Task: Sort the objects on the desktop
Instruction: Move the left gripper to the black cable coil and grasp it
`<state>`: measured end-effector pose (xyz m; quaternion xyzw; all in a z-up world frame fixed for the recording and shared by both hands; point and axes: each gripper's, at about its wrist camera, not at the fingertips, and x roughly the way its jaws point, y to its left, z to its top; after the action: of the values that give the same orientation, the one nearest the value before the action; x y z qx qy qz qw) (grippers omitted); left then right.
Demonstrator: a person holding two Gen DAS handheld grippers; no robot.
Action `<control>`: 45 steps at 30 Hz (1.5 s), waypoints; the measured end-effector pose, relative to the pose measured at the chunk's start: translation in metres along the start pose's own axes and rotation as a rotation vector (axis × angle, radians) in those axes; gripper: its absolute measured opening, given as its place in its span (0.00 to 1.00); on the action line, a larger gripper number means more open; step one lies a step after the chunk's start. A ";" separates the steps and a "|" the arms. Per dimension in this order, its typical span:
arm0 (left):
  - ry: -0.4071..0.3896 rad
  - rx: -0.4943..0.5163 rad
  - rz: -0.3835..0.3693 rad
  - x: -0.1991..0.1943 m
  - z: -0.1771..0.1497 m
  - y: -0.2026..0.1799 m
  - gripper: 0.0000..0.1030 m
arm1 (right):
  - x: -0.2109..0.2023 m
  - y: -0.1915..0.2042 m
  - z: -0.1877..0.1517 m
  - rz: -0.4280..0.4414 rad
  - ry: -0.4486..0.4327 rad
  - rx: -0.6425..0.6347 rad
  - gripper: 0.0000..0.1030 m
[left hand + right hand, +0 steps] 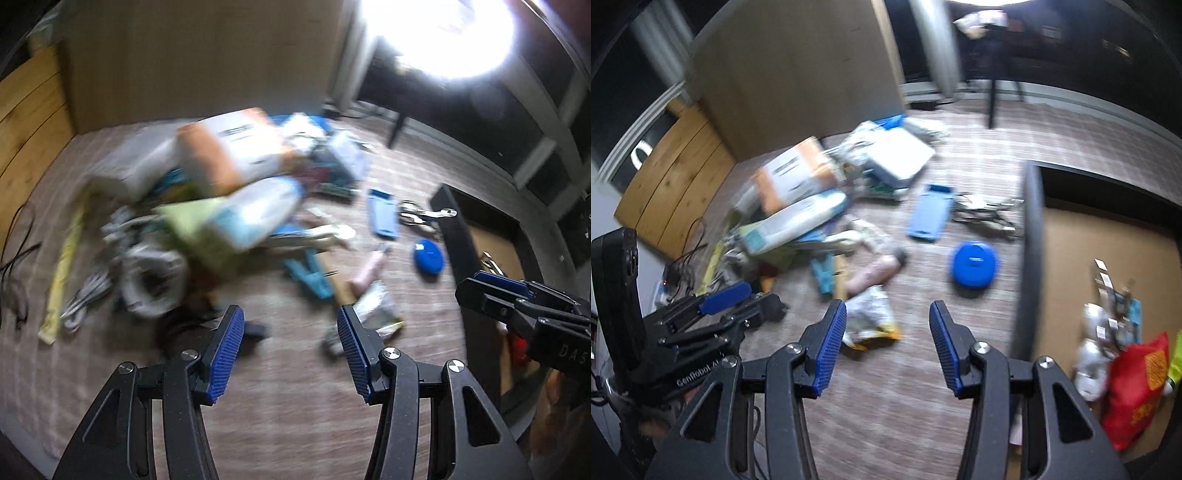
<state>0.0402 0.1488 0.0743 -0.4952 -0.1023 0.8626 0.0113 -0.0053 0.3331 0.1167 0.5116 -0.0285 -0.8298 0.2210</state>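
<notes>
Far to the left of my left gripper [291, 350], whose jaws stand apart with nothing between them, a yellow strip [64, 266] lies along the carpet [288, 417] beside a tangle of grey cables [88, 295]; I judge these were simply dumped there for sorting. Ahead of those jaws and slightly left rises one blurred heap [221, 184], topped by one orange-and-white box [236, 144] leaning on a pale blue-and-white pack [258, 210]. Straight ahead of my jaws lie one teal clip [308, 277] and one pink tube [369, 271], loose on the floor. Just beyond my right gripper [888, 347], jaws also apart and empty, sits one crinkled bag [871, 317], the nearest candidate to pick, in my judgement. Further ahead and right I count one flat blue tray [932, 212] and one round blue lid [975, 264], with a bundle of metal tools [988, 214] beyond, too blurred to count. To the right of the jaws stands a dark-walled box [1032, 236], presumably the sorting bin, already holding one red packet [1137, 387] and some pale items.
</notes>
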 end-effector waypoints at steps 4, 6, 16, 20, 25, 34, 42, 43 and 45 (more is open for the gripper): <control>0.000 -0.059 0.029 -0.007 -0.013 0.037 0.47 | 0.020 0.033 0.002 0.033 0.030 -0.076 0.45; 0.002 -0.076 0.041 -0.009 -0.018 0.049 0.47 | 0.032 0.050 0.003 0.050 0.047 -0.116 0.45; 0.026 -0.133 0.059 -0.008 -0.033 0.091 0.44 | 0.078 0.109 0.002 0.098 0.116 -0.263 0.45; 0.041 -0.134 0.031 0.000 -0.035 0.095 0.43 | 0.092 0.124 0.001 0.099 0.135 -0.315 0.45; 0.066 -0.123 0.007 0.014 -0.037 0.097 0.38 | 0.110 0.130 0.004 0.091 0.167 -0.353 0.45; 0.079 -0.058 -0.017 0.030 -0.038 0.085 0.35 | 0.137 0.136 0.005 0.123 0.243 -0.367 0.45; 0.070 -0.036 -0.014 0.030 -0.032 0.083 0.19 | 0.144 0.136 0.003 0.151 0.260 -0.317 0.31; 0.068 -0.032 -0.025 0.029 -0.032 0.081 0.18 | 0.144 0.136 0.003 0.161 0.264 -0.313 0.26; 0.059 -0.022 -0.012 0.027 -0.031 0.077 0.17 | 0.141 0.136 0.002 0.164 0.261 -0.305 0.23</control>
<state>0.0598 0.0820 0.0220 -0.5200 -0.1143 0.8464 0.0143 -0.0142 0.1542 0.0373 0.5713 0.0845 -0.7305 0.3646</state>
